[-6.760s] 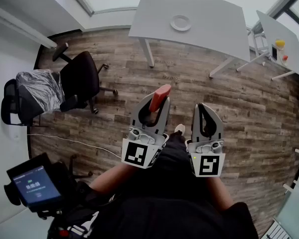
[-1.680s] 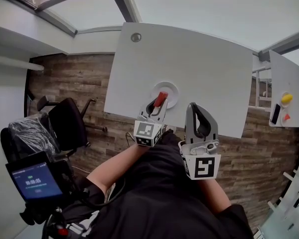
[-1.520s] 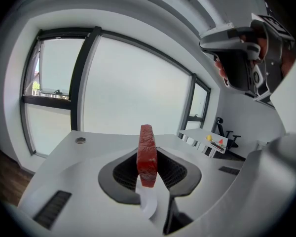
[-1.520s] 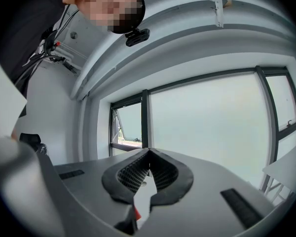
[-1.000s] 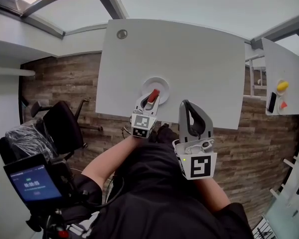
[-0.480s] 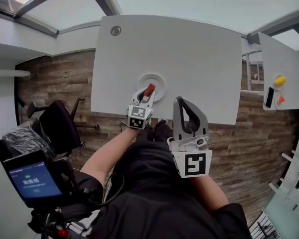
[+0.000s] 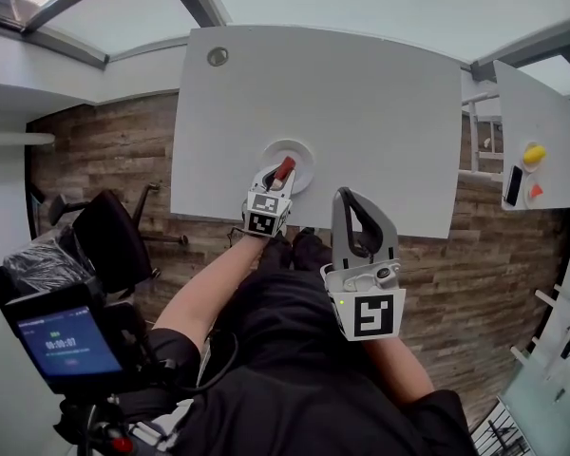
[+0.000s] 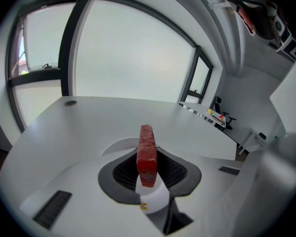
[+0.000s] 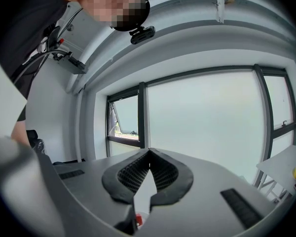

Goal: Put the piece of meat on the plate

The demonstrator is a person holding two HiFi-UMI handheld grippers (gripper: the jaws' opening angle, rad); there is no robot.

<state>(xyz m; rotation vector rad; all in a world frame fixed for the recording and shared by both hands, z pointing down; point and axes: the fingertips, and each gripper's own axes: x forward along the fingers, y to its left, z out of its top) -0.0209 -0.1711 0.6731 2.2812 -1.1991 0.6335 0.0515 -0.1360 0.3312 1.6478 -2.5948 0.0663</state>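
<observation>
1. Gripping the meat point(image 8: 147, 154) in the left claw point(image 7: 279, 175), pressing the pads on both flat sides of the red slab's near end and leaving the far end sticking out past the tips, upright and edge-on.
2. Pointing that claw away and downward at the plate point(image 7: 305, 162), holding the meat over the plate's near part in the head view.
3. Showing only a white arc of plate rim left of the jaws in the left gripper view; giving no way of telling whether meat and plate are touching.
4. Finding the round white plate close to the near edge of the white table point(image 7: 361, 93), well apart from the grommet point(image 7: 217, 56) at the far left corner.
5. Holding the right claw point(image 9: 149, 153) closed, tips meeting with nothing between them.
6. Hanging that claw right of the left one and nearer the person, over the table's near edge in the head view, aiming about level toward the windows point(image 9: 202, 117).
7. Showing a second table point(image 7: 541, 103) at the far right, carrying a yellow thing point(image 7: 533, 153) and two smaller items too small to name.
8. Showing a wood floor point(image 7: 95, 160) on the left, bearing a black chair point(image 7: 109, 240), with a lit screen point(image 7: 66, 345) nearer on a dark mount.
</observation>
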